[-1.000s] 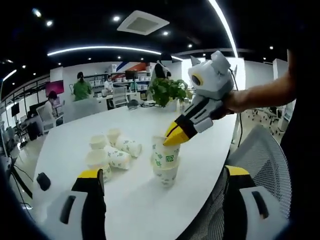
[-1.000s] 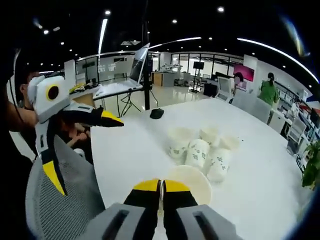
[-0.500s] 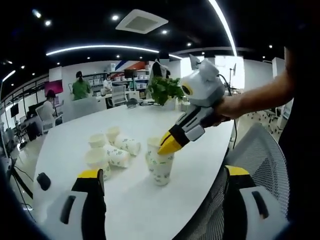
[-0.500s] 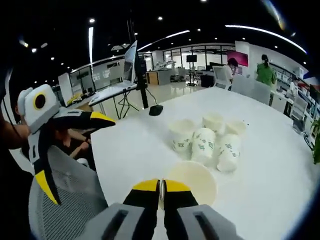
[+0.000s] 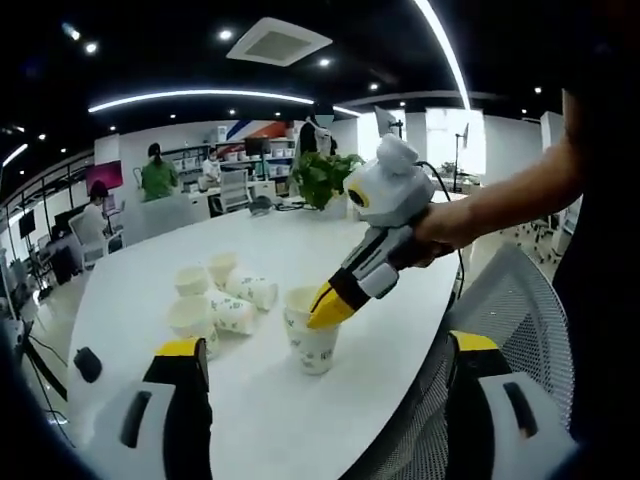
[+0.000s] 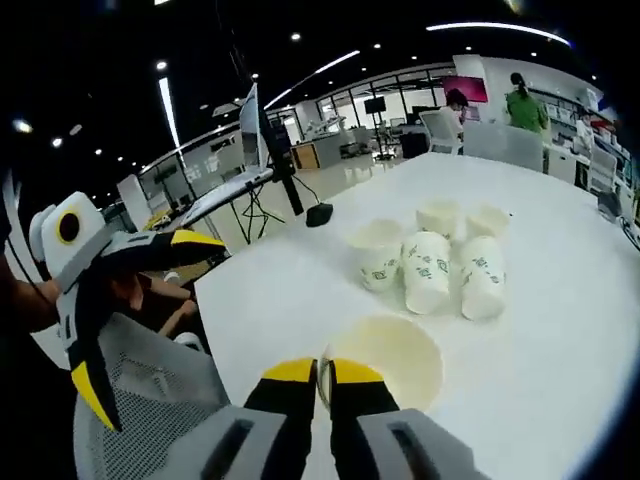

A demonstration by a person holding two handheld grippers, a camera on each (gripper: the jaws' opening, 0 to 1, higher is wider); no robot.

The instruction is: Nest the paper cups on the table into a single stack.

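Note:
A short stack of paper cups (image 5: 312,345) with green print stands upright on the white table (image 5: 250,420). My right gripper (image 5: 325,310) reaches in from the right, its yellow tips shut on the top cup's rim. In the right gripper view, that gripper (image 6: 322,368) pinches the rim of the open cup (image 6: 390,360) from above. Several loose cups (image 5: 225,295) lie and stand in a cluster behind the stack, also visible as loose cups (image 6: 430,265). My left gripper (image 5: 325,345) stands wide open short of the stack, holding nothing. In the right gripper view, the left gripper (image 6: 145,315) shows beside the table edge.
A grey mesh chair (image 5: 505,300) sits at the table's near edge, close to both grippers. A small black object (image 5: 87,362) lies on the table to the left. A potted plant (image 5: 325,178) stands at the far end. People sit at desks beyond the table.
The right gripper has come down with the top cup, which now sits deeper in the cup below, so the stack looks shorter. The left gripper stays wide open.

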